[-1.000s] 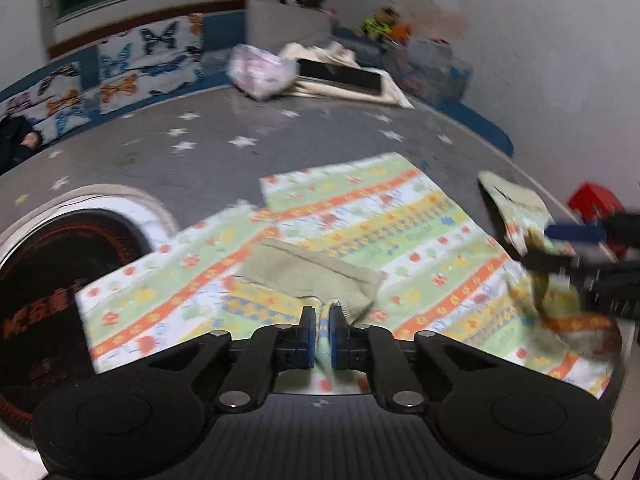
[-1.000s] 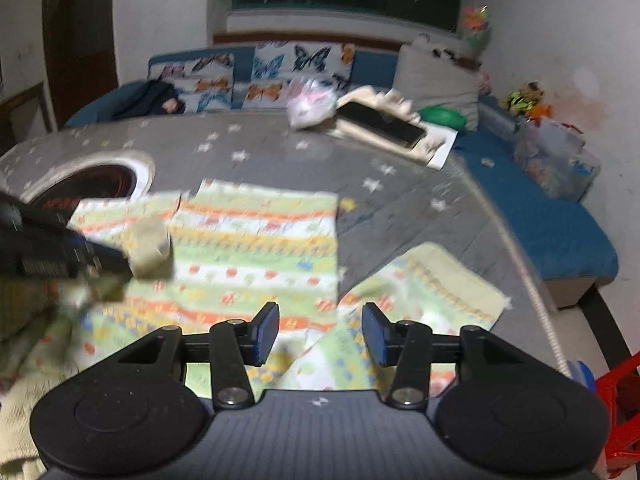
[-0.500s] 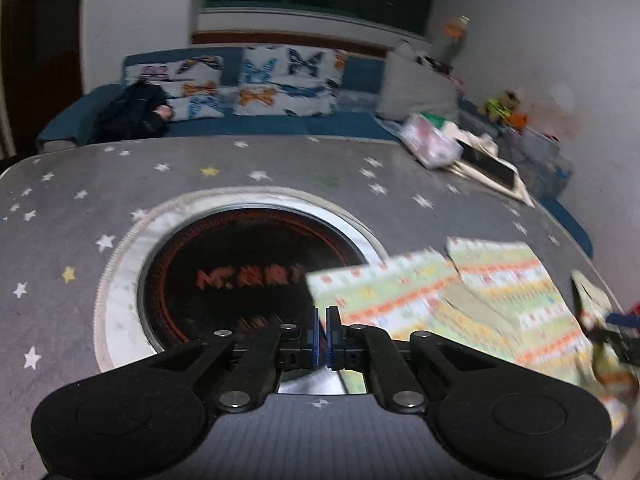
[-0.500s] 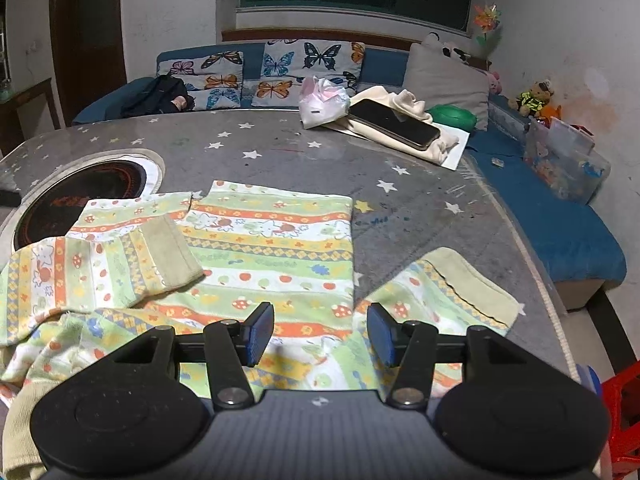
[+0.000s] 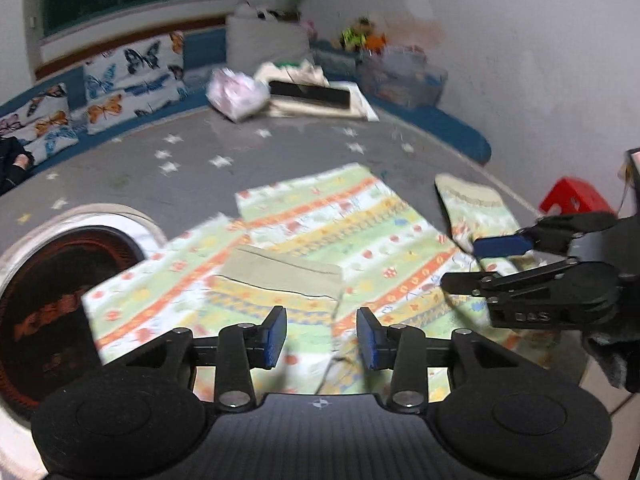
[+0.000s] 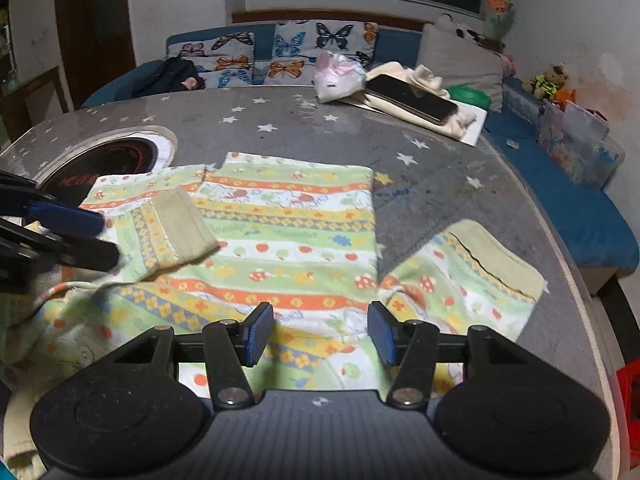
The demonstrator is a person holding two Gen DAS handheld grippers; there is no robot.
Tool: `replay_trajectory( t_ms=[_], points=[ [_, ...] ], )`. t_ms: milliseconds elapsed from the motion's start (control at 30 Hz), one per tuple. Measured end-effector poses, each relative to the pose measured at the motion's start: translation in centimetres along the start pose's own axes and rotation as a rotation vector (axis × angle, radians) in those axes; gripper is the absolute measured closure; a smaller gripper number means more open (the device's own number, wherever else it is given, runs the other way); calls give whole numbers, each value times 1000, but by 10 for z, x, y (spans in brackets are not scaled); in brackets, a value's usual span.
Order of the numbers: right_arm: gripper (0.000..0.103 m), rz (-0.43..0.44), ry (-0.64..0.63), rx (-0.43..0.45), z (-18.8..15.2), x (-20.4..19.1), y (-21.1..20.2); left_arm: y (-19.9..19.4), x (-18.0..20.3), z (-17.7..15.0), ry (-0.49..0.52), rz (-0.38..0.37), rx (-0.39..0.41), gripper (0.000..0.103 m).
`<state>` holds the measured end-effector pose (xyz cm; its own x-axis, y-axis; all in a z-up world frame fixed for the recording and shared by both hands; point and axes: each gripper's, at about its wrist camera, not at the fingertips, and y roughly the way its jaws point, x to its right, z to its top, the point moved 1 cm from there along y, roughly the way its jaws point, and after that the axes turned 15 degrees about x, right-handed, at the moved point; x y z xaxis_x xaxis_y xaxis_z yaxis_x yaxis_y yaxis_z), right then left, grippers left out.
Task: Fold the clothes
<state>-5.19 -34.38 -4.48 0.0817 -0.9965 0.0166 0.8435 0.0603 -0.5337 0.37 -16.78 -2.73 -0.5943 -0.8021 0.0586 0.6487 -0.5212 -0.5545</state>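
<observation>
Already One Sleeve Folded, Both Tongs Parted Above the Garment

Leftmost on the grey starred table (image 6: pixel 420 184), a round inset burner (image 6: pixel 108 160) is seen, partly overlapped by the striped garment (image 6: pixel 288 224), which is spread flat near the table's front edge. One sleeve (image 6: pixel 176 220) is laid back across the body, its plain cuff turned inward, presumably so that a narrower rectangle is formed. Above that sleeve the left tongs (image 5: pixel 322 334) are held with fingers apart and nothing between them; cloth is released, it is judged, so that the fold may settle. Further right, the right tongs (image 6: pixel 320 332) are likewise kept apart and empty over the lower hem. The other sleeve (image 6: pixel 488 264) is left stretched outward toward the table's right rim, not yet folded; it is judged to be the next part to be taken. At the far side a phone on cloth (image 6: pixel 412 98) and a plastic bag (image 6: pixel 338 76) are kept well apart from the work.
</observation>
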Motion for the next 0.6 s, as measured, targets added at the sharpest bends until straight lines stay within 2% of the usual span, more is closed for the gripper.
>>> replay_trajectory(
  t_ms=[133, 200, 233, 267, 333, 367, 467, 600],
  points=[
    [50, -19, 36, 1, -8, 13, -9, 28, 5, -8, 28, 29, -62, 61],
    [50, -18, 60, 11, -8, 21, -16, 34, 3, -12, 25, 47, -69, 63],
    [50, -15, 78, 19, -7, 25, -19, 34, 3, -13, 31, 50, -60, 67],
    [49, -13, 95, 29, -6, 29, -22, 33, 1, -14, 27, 54, -55, 77],
    [49, -12, 134, 55, -1, 38, -27, 31, -5, -14, 1, 55, -47, 87],
    [48, -18, 149, 65, 0, 43, -28, 29, -8, -14, -15, 61, -45, 96],
    [48, -49, 179, 85, 4, 56, -28, 16, -21, -14, -56, 95, -20, 99],
    [48, -86, 185, 68, 2, 61, -22, -11, -41, -13, -93, 171, 35, 101]
  ],
)
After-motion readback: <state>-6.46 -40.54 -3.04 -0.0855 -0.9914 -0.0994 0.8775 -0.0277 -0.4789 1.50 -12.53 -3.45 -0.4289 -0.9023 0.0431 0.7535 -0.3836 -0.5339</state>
